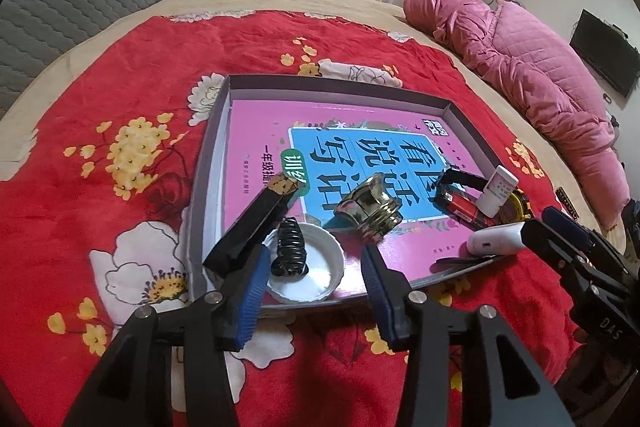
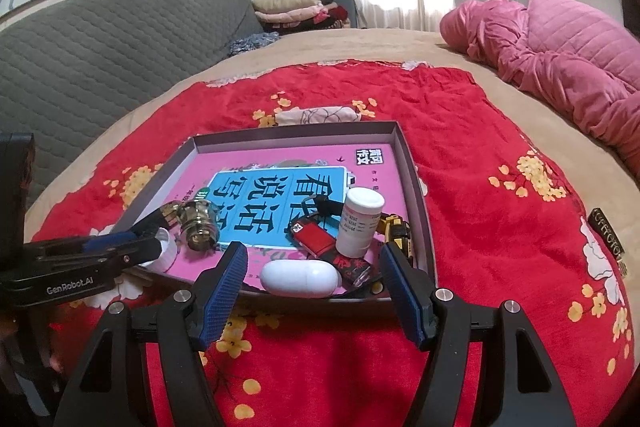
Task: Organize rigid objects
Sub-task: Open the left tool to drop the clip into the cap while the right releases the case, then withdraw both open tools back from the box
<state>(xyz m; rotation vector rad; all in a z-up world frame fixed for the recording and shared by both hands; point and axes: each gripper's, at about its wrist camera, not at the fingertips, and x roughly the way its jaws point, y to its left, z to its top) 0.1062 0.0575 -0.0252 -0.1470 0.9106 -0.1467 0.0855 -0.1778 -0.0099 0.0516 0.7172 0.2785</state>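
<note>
Setting: a shallow grey cardboard tray [image 1: 450, 109] lined with a pink and blue printed book cover [image 1: 260, 131], lying on a red flowered blanket [image 1: 100, 107] spread over the bed.

Left hand-held gripper [image 1: 316, 267]: released, its blue ribbed pads spread apart with nothing pressed between them, poised over the tray's near left corner.

Item under it: a black coiled hair claw [image 1: 289, 247] lying in a round white plastic lid [image 1: 316, 279]. It sits just beyond the pads, nearer the left one, with its long axis running near to far.

Neighbour, left: a long black rectangular box with a gold end [image 1: 256, 223], slanting from the near left corner up toward the tray's middle, just beside the left pad.

Neighbour, far: a shiny brass threaded fitting [image 1: 368, 209] on the book cover, beyond the lid.

Right hand-held gripper [image 2: 314, 279]: released, jaws standing wide, empty, at the tray's near right edge.

Item before it: a white oblong capsule-shaped case [image 2: 300, 279], long axis left to right, lying between the pads and just beyond them.

Cluster behind it: a white cylindrical pill bottle [image 2: 360, 223] upright, a red and black lighter-like block [image 2: 314, 237], and a yellow and black tape measure [image 2: 396, 229], all crowded in the right corner.

Nearer hand: the left for claw and lid, the right for the white case.

Judgement: both hands look between grasps.
</note>
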